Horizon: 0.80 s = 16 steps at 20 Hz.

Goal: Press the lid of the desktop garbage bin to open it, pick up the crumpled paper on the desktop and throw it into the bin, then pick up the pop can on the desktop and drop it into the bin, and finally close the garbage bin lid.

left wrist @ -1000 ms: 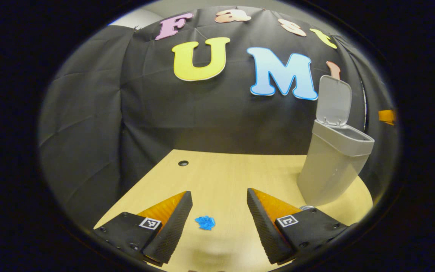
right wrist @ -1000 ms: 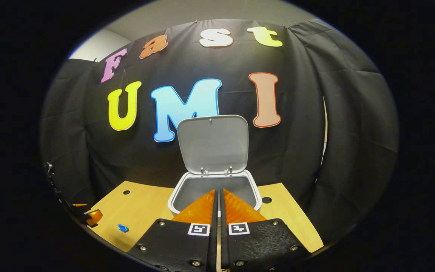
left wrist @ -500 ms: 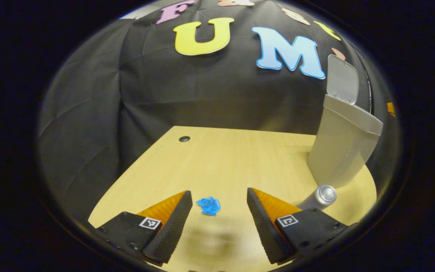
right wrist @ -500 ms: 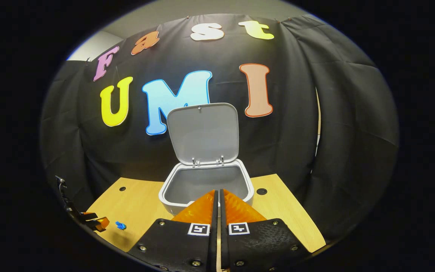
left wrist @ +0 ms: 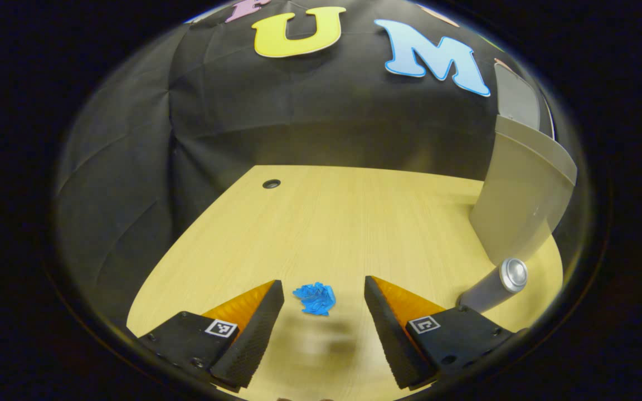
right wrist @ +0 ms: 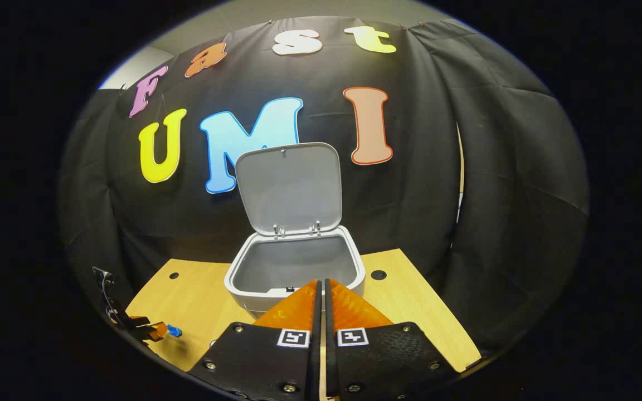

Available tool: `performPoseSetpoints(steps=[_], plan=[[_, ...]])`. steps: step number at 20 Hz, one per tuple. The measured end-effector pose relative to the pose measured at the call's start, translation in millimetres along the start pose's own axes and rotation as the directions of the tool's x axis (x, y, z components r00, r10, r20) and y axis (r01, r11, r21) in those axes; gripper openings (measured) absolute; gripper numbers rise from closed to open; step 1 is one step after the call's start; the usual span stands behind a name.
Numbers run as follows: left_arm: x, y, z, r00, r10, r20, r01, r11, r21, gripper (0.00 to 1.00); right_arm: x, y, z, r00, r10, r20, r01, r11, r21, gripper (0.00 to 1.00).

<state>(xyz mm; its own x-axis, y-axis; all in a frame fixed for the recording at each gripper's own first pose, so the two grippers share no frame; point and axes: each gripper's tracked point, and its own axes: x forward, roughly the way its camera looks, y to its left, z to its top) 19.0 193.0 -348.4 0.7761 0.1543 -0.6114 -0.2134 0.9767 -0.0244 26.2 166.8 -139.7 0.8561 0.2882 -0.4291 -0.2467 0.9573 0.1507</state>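
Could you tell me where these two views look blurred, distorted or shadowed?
Left gripper view: the desk near the crumpled paper carries a smeared blur, and the bin bows at the edge. Right gripper view: sharp; the open lid looks evenly lit.

blue crumpled paper (left wrist: 314, 298), grey bin (right wrist: 293, 267), silver can (left wrist: 499, 283)

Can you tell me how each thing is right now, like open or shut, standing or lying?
Bin lid: open, standing up.
Garbage bin: upright.
Crumpled paper: lying on the desktop.
Pop can: upright.
Left gripper: open, around the paper.
Right gripper: shut.
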Motion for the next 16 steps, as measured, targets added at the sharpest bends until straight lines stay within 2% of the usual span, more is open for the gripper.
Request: performPoseSetpoints(steps=[6, 8, 10, 11, 13, 16], plan=[[29, 7, -15, 0.999, 0.003, -0.051, -0.003, 1.0, -0.002, 0.94, -1, -8, -4, 0.999, -0.034, -0.021, 0.034, 0.999, 0.009, 0.04], [39, 5, -19, 0.998, -0.005, -0.065, 0.005, 1.0, 0.001, 0.98, -2, -12, -7, 0.998, -0.048, -0.03, 0.048, 0.999, 0.008, 0.04], [45, 5, -24, 0.997, -0.009, -0.081, 0.009, 1.0, 0.004, 0.98, -3, -18, -10, 0.997, -0.062, -0.038, 0.063, 0.998, 0.004, 0.04], [48, 5, -26, 0.996, -0.007, -0.089, 0.007, 1.0, 0.004, 0.94, -4, -19, -10, 0.997, -0.069, -0.042, 0.069, 0.998, 0.004, 0.04], [57, 5, -30, 0.995, -0.007, -0.102, 0.007, 1.0, 0.001, 0.98, -6, -23, -11, 0.996, -0.081, -0.048, 0.081, 0.997, 0.004, 0.04], [69, 7, -36, 0.992, -0.009, -0.127, 0.008, 1.0, -0.004, 0.98, -9, -30, -12, 0.994, -0.094, -0.057, 0.095, 0.995, 0.009, 0.04]])
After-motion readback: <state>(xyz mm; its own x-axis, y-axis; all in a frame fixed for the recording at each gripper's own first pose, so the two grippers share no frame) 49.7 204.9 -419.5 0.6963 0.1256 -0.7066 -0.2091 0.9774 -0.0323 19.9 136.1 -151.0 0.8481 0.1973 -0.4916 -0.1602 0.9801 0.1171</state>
